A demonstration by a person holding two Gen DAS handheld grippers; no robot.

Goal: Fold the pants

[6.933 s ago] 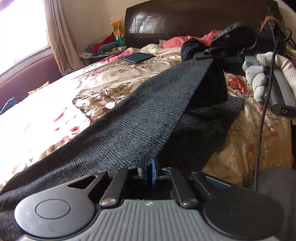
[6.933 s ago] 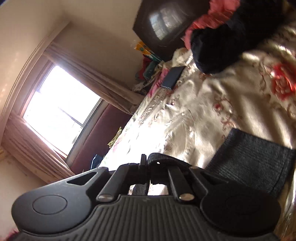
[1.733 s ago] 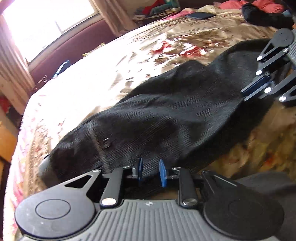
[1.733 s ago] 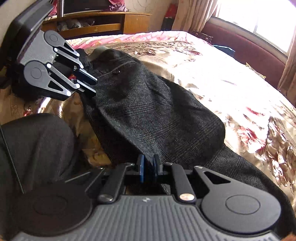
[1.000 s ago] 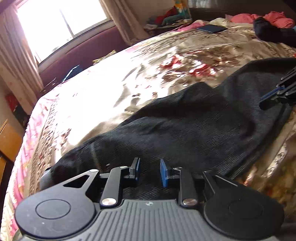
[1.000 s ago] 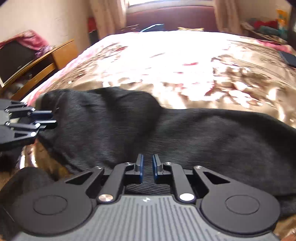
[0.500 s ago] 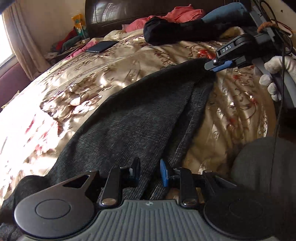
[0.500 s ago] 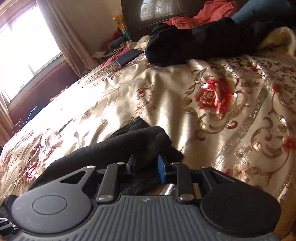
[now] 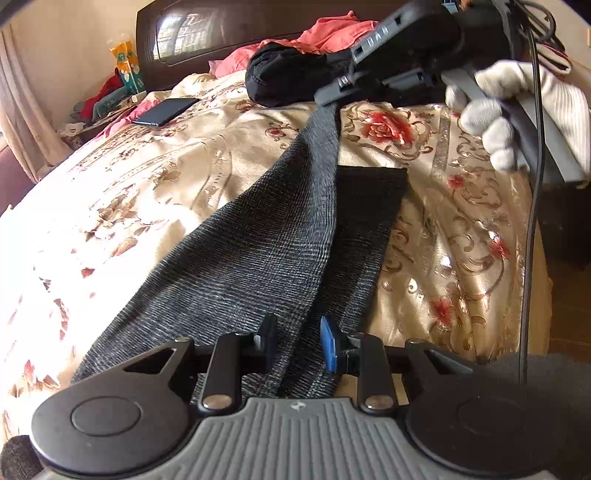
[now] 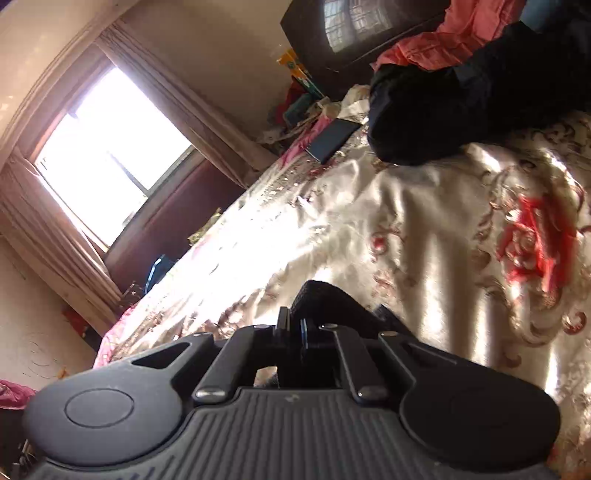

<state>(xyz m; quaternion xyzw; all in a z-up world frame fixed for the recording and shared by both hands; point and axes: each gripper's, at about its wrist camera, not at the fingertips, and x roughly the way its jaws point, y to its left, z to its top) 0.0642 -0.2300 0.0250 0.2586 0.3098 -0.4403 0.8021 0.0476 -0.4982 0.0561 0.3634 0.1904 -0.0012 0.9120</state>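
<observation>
Dark grey checked pants (image 9: 266, 243) lie along a gold floral bedspread (image 9: 147, 177). One leg rises taut from beside my left gripper (image 9: 297, 341) up to my right gripper (image 9: 328, 99), held by a white-gloved hand (image 9: 517, 110). The other leg lies flat, its hem (image 9: 369, 177) square on the bed. My left gripper's pads stand apart over the cloth without pressing it. In the right wrist view my right gripper (image 10: 291, 328) is closing its jaws, and a dark fold of the pants (image 10: 325, 299) is pinched between the pads.
A black garment (image 9: 284, 81) and pink clothes (image 9: 332, 33) are piled by the dark headboard (image 9: 221, 22). A dark phone (image 9: 166, 110) lies on the bed's far left. A black cable (image 9: 535, 184) hangs at the right. A bright curtained window (image 10: 110, 147) lies beyond the bed.
Both grippers swung from the waist end toward the headboard end. The right gripper, open over the leg's end half a second ago, has shut on it, rolled and lifted it.
</observation>
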